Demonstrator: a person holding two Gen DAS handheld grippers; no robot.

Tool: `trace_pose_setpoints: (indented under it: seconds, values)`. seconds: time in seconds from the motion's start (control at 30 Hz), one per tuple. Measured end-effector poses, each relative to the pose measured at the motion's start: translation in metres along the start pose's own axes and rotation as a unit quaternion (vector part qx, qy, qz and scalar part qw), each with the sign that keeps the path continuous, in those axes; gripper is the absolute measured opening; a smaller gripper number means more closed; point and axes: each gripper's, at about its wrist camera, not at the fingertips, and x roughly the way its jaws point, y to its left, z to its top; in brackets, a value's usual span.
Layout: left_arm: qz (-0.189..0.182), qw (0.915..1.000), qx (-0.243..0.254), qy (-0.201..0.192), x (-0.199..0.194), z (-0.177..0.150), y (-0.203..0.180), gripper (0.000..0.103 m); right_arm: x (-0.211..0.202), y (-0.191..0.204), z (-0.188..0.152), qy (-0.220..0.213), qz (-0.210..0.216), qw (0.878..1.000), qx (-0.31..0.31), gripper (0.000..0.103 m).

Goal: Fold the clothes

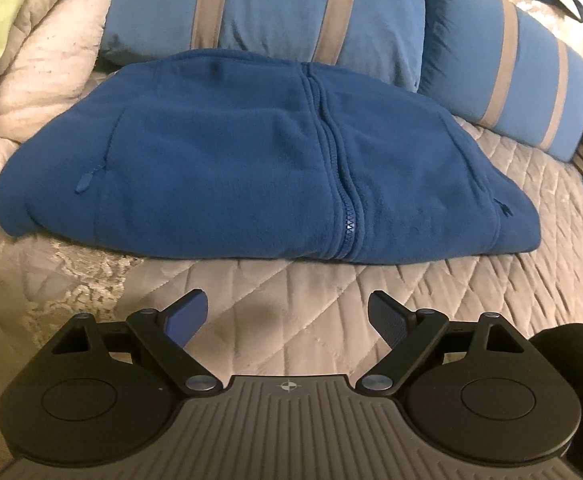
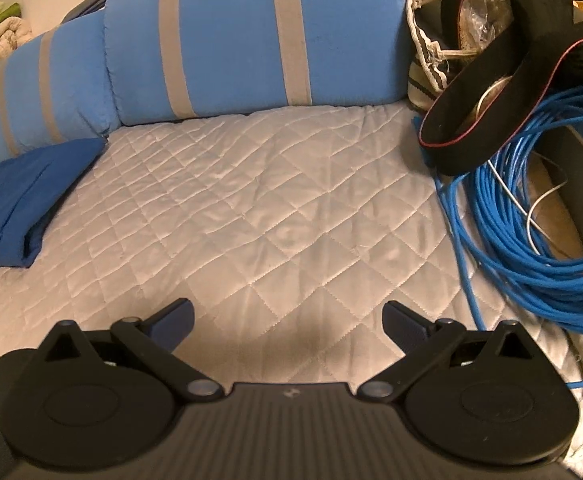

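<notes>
1. Broadly, the quilted bedspread (image 2: 251, 200) is taking up most of both views, with striped blue pillows (image 1: 267, 4) leaning along its far edge.
2. Lying against those pillows, the blue fleece jacket (image 1: 219, 160) is sitting as a compact, zipped bundle with no sleeves showing, so it is looking folded already; whether another fold is coming cannot be judged.
3. Beside the bed, a blue cable coil (image 2: 531, 208) is sprawling.
4. Hovering short of the jacket, the left gripper (image 1: 287, 320) is gaping wide and holding nothing.
5. Over bare quilt, the right gripper (image 2: 287, 320) is likewise spread wide and carrying nothing.
</notes>
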Motion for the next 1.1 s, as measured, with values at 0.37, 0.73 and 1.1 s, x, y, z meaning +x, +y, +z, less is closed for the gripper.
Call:
trace_pose_setpoints:
  seconds: [0.37, 0.73, 1.1]
  values:
    - [0.002, 0.9995, -0.009, -0.032, 0.024, -0.013, -0.01, 0.088, 0.029, 0.009, -0.016, -0.045, -0.018, 0.999, -0.015, 0.103]
    - [0.019, 0.9972, 0.019, -0.07, 0.041, -0.017, -0.029, 0.088, 0.051, 0.016, -0.03, -0.076, -0.02, 0.997, -0.008, 0.103]
    - [0.053, 0.9936, 0.04, -0.092, 0.059, -0.015, -0.045, 0.09, 0.071, 0.025, -0.032, -0.09, -0.033, 0.995, -0.016, 0.103]
